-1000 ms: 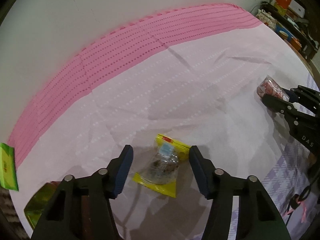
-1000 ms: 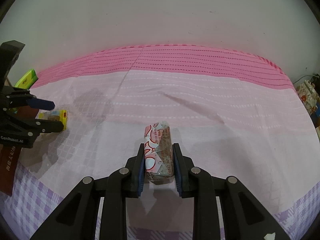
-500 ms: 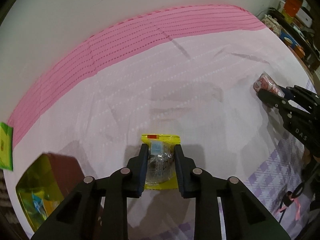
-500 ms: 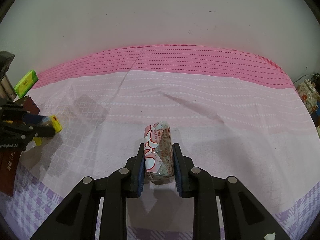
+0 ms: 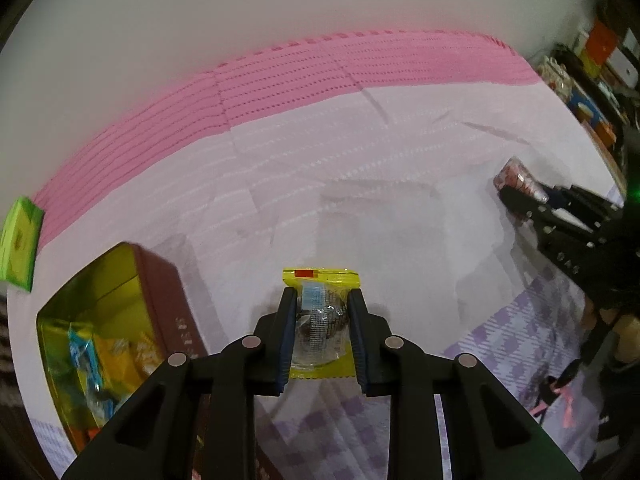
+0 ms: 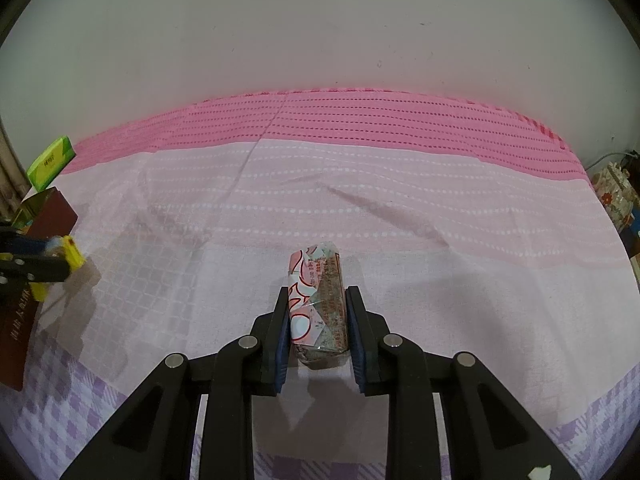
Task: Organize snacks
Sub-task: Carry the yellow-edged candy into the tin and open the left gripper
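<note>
Left wrist: left gripper (image 5: 322, 330) level, clamping yellow packet (image 5: 321, 320).

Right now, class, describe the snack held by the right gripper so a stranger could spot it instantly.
Start at the pink tablecloth; near its lilac checked front edge the right gripper clamps a cylindrical snack roll. Unlike the flat yellow packet in the left gripper, it is round, wrapped in pink-and-white paper with red swirls.

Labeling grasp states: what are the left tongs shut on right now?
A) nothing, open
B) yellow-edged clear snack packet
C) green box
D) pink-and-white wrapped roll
B: the left tongs pinch the yellow-edged clear snack packet between both pads, beside the open tin.
</note>
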Tool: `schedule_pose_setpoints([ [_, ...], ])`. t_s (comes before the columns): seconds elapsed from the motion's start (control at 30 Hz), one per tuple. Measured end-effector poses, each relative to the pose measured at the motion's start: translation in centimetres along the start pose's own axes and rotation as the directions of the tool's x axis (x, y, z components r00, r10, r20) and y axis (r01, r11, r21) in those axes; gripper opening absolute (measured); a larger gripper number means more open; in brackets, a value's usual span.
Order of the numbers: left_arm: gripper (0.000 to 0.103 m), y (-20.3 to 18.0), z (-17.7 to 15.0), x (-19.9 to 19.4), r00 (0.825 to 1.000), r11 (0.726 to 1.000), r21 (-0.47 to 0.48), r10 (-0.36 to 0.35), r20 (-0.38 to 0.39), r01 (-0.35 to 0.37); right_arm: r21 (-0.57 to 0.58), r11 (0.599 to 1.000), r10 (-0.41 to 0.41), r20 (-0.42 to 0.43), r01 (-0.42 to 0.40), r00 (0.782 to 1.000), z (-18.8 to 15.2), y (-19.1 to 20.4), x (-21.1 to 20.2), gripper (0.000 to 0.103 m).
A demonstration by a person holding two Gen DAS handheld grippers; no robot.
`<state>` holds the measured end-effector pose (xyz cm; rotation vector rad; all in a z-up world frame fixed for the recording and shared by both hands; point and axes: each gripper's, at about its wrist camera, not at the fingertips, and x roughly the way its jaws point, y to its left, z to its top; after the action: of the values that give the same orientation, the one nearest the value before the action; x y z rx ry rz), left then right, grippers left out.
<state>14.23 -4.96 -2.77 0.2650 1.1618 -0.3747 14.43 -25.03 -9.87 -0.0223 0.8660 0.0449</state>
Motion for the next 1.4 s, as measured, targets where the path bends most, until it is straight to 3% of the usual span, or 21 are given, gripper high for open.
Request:
schedule_pose_setpoints([
  [0.33,0.026,3.9,-1.3,-5.0,0.997,0.989,-0.147,0.015,0.073,-0.004,-0.004,1.0,-0.01,-0.001,0.01,1.0,0.0,0.2,0.0,0.024],
  [0.57,0.026,9.1,-2.7,-7.5,0.99,0.964,-0.254,0.104,0.1,-0.076,-0.005,1.0,-0.011,-0.001,0.011,1.0,0.0,0.2,0.1,0.024],
  [0.8,0.026,14.0,-4.7,-6.1,0.983,0.919,-0.366,0.176,0.045,-0.148,-0.006,1.0,-0.014,-0.001,0.014,1.0,0.0,0.2,0.1,0.024],
  [0.97,0.026,16.3,-6.2,-4.2,0.982,0.892,-0.419,0.191,0.002,-0.173,-0.009,1.0,-0.017,-0.001,0.017,1.0,0.0,0.3,0.1,0.024],
  [1.4,0.026,17.2,-7.0,-1.7,0.98,0.882,-0.43,0.192,-0.047,-0.194,-0.014,1.0,-0.023,-0.001,0.023,1.0,0.0,0.4,0.1,0.024],
])
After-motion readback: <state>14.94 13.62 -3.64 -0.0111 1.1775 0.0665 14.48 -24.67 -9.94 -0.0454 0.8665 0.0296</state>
